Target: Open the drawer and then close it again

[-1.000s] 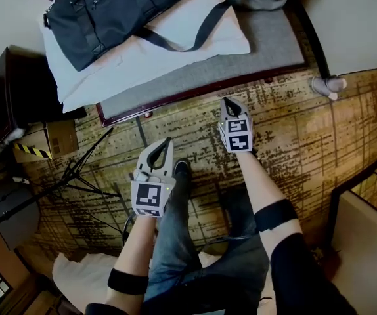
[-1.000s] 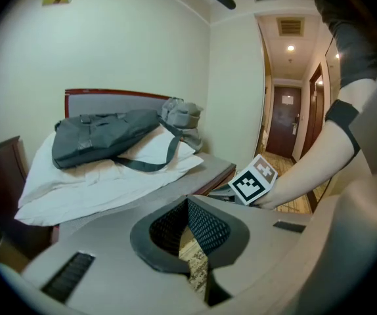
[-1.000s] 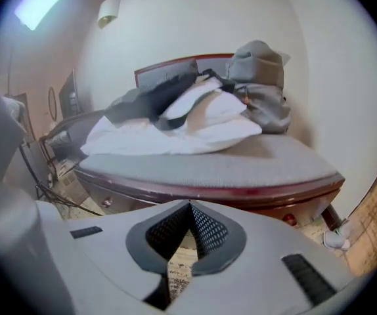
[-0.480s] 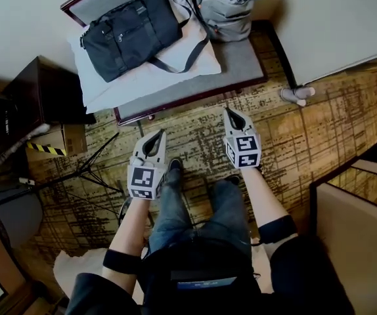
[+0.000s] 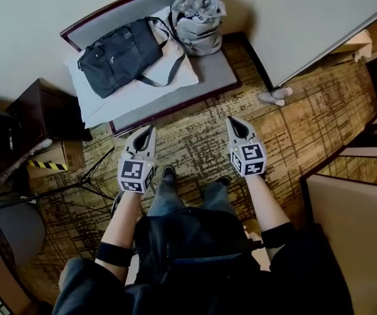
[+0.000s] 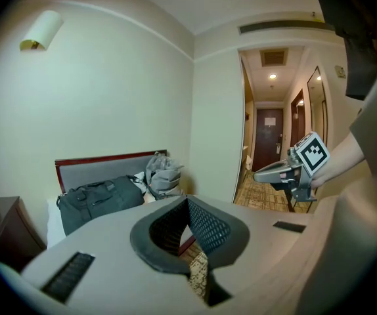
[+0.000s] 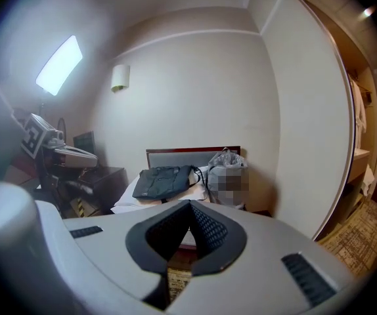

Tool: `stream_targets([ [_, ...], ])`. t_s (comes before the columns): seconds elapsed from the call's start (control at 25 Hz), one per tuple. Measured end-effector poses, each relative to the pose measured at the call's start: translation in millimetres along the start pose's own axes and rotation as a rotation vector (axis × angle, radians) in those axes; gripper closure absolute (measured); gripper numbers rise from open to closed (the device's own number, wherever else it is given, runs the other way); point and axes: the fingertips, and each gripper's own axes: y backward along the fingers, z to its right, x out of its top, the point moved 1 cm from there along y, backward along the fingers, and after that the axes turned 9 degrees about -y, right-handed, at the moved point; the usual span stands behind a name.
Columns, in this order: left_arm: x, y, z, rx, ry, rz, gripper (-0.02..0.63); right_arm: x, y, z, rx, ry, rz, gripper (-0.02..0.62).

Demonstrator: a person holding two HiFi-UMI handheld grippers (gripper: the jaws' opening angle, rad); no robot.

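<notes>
As no drawer seems within reach, left gripper point(image 5: 147, 134) and right gripper point(image 5: 236, 124) hover closed, empty, short of the duffel bag point(image 5: 119, 48).

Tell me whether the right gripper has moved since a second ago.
Yes. The right gripper has risen: the bench has shrunk in the head view, the gripper has not, and more carpet shows between them.

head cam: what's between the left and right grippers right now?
Only patterned carpet lies between the left gripper and the right gripper; the person's shoes sit just below that gap. This shows in the head view.
</notes>
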Motion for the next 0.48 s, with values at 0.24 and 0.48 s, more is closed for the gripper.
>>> stream_targets([
  [0.24,27.1,-5.4,8.0,-0.043,-0.026,0.028,0.603,23.7,32.6,17.0,-0.032,-0.033,0.043,0.591],
  [0.48,37.6,-15.2,22.6,-0.091,-0.039,0.038,0.603,21.5,55.6,36.1,-0.107,-0.079,0.074,0.591],
])
